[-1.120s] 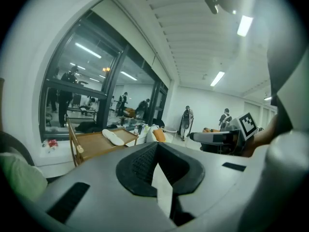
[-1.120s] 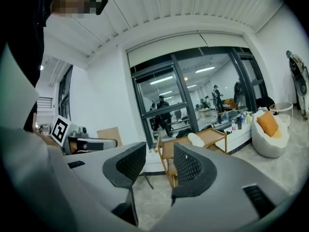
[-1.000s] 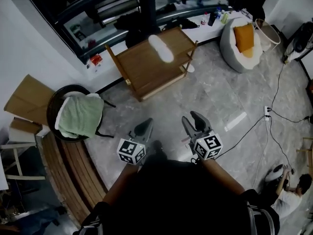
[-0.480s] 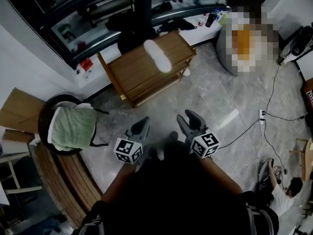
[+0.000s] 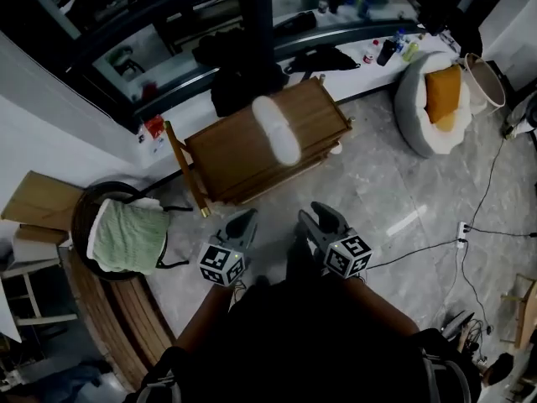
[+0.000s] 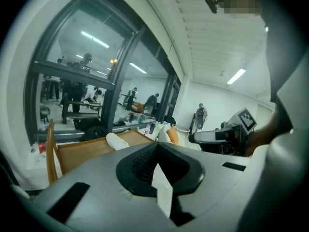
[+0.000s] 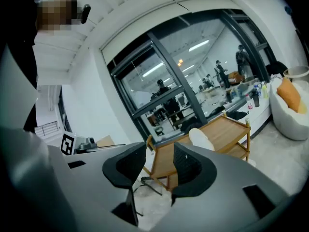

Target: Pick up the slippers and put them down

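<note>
One white slipper (image 5: 277,130) lies on top of the wooden cart (image 5: 231,154), ahead of me across a strip of floor. It also shows in the left gripper view as a pale slipper (image 6: 117,141) on the cart (image 6: 82,151), and in the right gripper view as a slipper (image 7: 202,138) on the cart (image 7: 227,129). A small white thing (image 5: 336,148) lies by the cart's right leg, too small to tell. My left gripper (image 5: 239,223) is shut and holds nothing, its jaws (image 6: 157,146) meeting at the tip. My right gripper (image 5: 316,218) is open and empty, with a gap (image 7: 160,153) between its pads.
A round chair with a green towel (image 5: 126,233) stands at the left, by cardboard (image 5: 38,208) and a wooden bench (image 5: 117,309). A white beanbag with an orange cushion (image 5: 436,99) sits at the right. Cables (image 5: 436,242) run over the floor. A glass wall stands behind the cart.
The cart and slipper have come a little nearer and lower in the head view. Both grippers stay held close to the body, in the same states.
</note>
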Motion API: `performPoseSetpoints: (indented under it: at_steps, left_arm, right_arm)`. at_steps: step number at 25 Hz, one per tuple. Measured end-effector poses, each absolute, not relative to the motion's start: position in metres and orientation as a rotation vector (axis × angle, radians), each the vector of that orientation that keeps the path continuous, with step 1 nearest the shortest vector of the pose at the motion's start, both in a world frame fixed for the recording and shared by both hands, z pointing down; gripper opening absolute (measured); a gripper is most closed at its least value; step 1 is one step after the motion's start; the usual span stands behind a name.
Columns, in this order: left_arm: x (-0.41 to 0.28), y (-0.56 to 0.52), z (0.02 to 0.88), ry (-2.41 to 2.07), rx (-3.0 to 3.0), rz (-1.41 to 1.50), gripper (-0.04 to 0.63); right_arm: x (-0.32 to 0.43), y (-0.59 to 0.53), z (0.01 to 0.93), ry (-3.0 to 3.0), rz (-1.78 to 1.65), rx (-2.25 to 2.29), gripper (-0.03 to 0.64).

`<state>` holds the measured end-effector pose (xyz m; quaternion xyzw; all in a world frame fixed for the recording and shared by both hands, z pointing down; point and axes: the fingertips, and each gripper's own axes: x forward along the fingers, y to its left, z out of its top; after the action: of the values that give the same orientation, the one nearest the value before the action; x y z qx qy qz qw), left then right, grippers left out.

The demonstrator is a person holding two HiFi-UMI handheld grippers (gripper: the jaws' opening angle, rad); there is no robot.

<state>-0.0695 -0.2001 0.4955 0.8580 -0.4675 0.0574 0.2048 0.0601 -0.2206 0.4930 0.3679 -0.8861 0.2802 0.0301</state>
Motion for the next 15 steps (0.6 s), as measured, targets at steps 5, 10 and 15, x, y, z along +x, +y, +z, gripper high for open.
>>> performPoseSetpoints:
  at_steps: [5, 10, 15]
  left_arm:
    - [-0.055, -0.256, 0.492, -1.327, 2.396, 0.227, 0.011]
    - [-0.047, -0.300, 0.518, -1.367, 2.350, 0.288, 0.011]
    - [-0.049, -0.345, 0.557, -1.344, 2.333, 0.288, 0.011]
  right_arm:
    - [0.071, -0.278, 0.511, -2.720, 1.058, 1.084, 0.153]
    - [0.087, -0.328, 0.558, -2.639, 1.290, 1.090, 0.155]
    - [0.085, -0.362, 0.620, -2.512, 1.554, 1.111, 0.156]
